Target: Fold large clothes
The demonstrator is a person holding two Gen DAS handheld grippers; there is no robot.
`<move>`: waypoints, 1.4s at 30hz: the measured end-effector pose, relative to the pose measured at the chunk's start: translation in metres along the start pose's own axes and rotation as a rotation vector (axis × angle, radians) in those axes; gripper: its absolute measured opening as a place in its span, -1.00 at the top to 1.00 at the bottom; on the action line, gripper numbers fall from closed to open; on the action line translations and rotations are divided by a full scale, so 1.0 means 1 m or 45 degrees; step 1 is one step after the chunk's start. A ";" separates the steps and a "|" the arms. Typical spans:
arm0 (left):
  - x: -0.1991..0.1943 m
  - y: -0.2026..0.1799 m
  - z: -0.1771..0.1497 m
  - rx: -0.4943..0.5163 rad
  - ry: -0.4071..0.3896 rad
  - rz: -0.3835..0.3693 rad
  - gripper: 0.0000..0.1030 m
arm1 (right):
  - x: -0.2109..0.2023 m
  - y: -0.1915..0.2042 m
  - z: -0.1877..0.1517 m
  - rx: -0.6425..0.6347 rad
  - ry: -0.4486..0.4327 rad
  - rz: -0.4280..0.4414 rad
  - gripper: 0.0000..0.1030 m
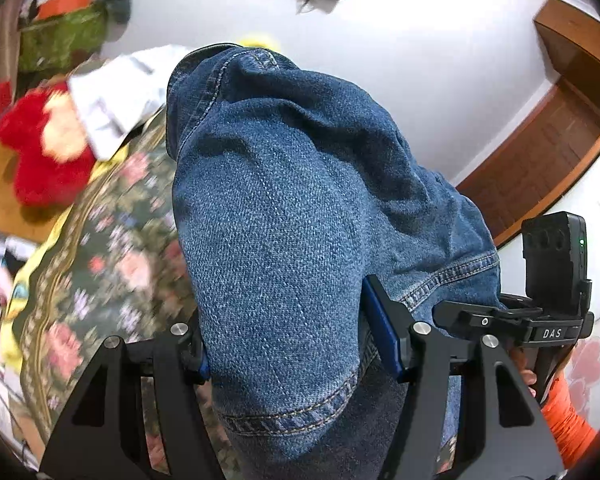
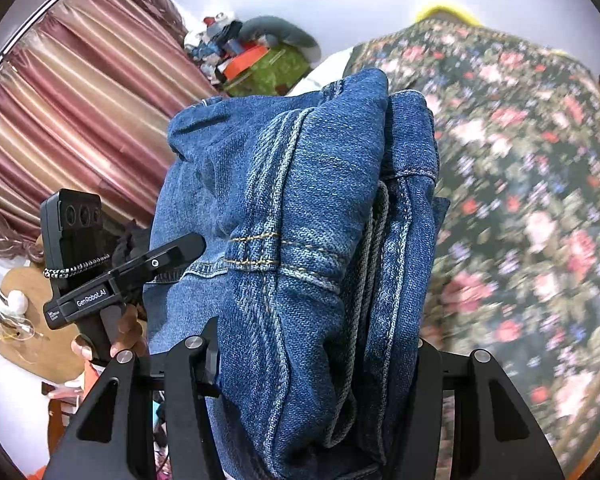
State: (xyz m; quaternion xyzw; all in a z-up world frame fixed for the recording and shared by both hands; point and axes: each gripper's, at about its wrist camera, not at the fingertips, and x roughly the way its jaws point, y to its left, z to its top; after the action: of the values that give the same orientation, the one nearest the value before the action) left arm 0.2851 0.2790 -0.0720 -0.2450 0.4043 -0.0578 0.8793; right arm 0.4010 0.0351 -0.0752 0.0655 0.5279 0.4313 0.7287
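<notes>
A pair of blue denim jeans [image 1: 284,208] fills the middle of the left wrist view, bunched and lifted above the floral bedspread [image 1: 112,264]. My left gripper [image 1: 296,360] is shut on a hemmed edge of the jeans. In the right wrist view the jeans [image 2: 300,240] hang in thick folds with seams showing. My right gripper [image 2: 316,364] is shut on that bundle. The other gripper shows at the right in the left wrist view [image 1: 540,320] and at the left in the right wrist view [image 2: 112,280].
The floral bedspread [image 2: 520,200] covers the bed. A red plush toy [image 1: 48,152] and white cloth [image 1: 120,92] lie at its far end. A green basket of clutter [image 2: 268,64], striped curtains [image 2: 72,120] and a wooden door [image 1: 560,140] stand around.
</notes>
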 end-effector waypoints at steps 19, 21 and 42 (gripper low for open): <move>0.087 0.111 -0.104 -0.044 0.171 0.190 -0.41 | 0.188 -0.054 -0.074 0.195 0.396 -0.040 -0.27; 0.088 0.118 -0.106 -0.062 0.171 0.197 -0.41 | 0.188 -0.057 -0.069 0.178 0.420 -0.048 -0.45; -0.107 -0.065 -0.122 0.342 -0.492 0.480 -0.39 | -0.033 0.076 -0.089 -0.290 -0.296 -0.184 -0.56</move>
State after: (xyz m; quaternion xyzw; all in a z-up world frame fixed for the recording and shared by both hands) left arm 0.1292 0.2071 -0.0352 -0.0537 0.2565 0.1012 0.9597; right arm 0.2831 0.0268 -0.0484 -0.0063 0.3911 0.4244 0.8166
